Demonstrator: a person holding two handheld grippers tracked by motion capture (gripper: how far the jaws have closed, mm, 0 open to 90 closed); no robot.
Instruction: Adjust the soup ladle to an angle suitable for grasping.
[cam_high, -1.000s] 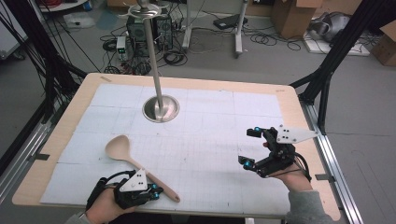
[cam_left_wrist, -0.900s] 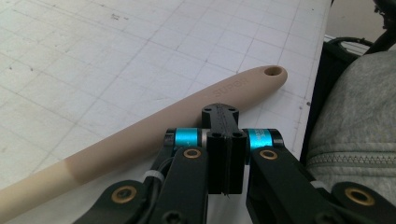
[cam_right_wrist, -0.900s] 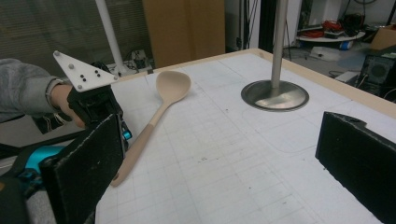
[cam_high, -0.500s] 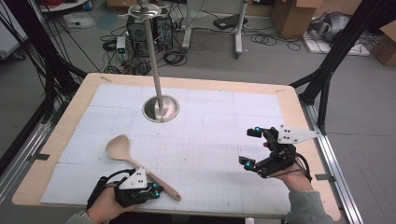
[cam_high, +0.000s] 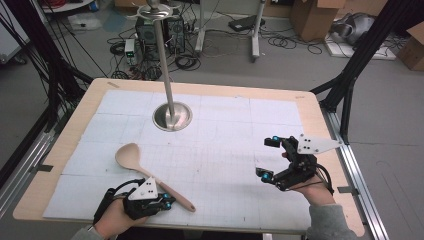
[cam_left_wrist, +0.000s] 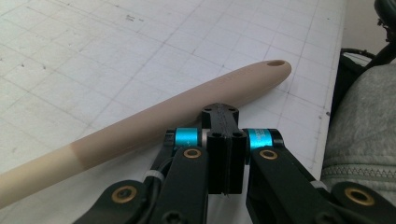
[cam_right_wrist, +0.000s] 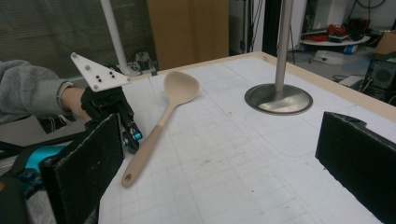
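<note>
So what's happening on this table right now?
A person works two handheld grippers over a gridded mat. The left gripper, jaws shut with nothing between them, sits right beside the handle of a beige spoon that lies flat on the table. The right gripper is wide open and holds nothing, off to the person's right. A metal stand with an upright pole is at the far middle. The spoon has not been picked up yet.
</note>
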